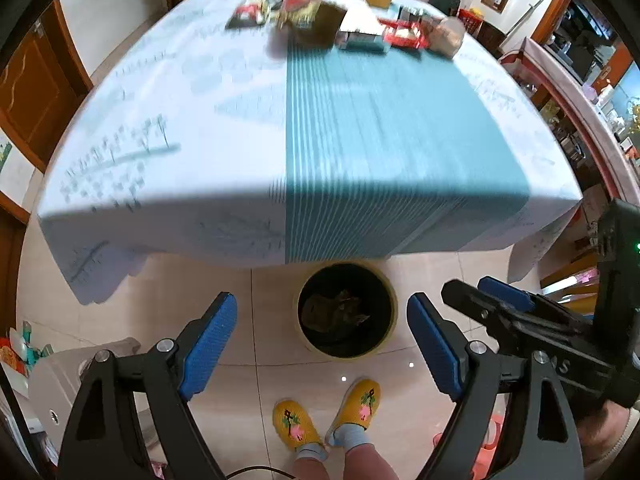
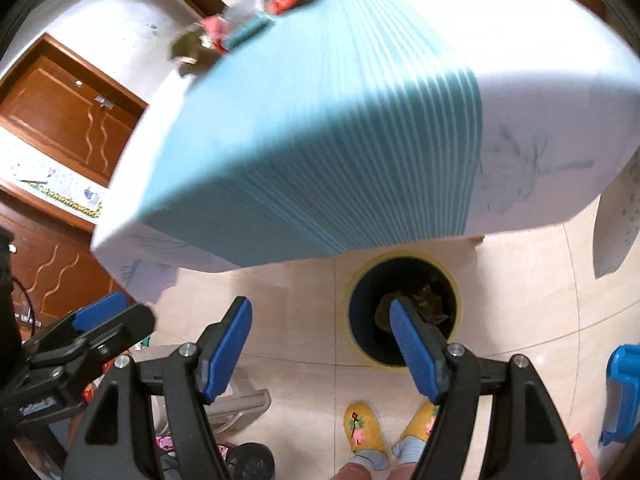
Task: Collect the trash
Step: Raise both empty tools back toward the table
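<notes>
A round bin (image 1: 347,310) with a yellow rim and black liner stands on the floor under the table's near edge, with crumpled brownish trash (image 1: 336,309) inside; it also shows in the right wrist view (image 2: 402,312). My left gripper (image 1: 322,344) is open and empty, above the floor just in front of the bin. My right gripper (image 2: 320,344) is open and empty; its right finger (image 2: 414,354) overlaps the bin. It shows in the left wrist view (image 1: 492,304) at the right. Several wrappers and boxes (image 1: 320,20) lie at the table's far end.
The table (image 1: 240,140) has a white and teal cloth hanging over its near edge. The person's feet in yellow slippers (image 1: 324,416) stand just before the bin. A grey appliance (image 1: 60,384) sits on the floor left. A blue stool (image 2: 624,388) is at right.
</notes>
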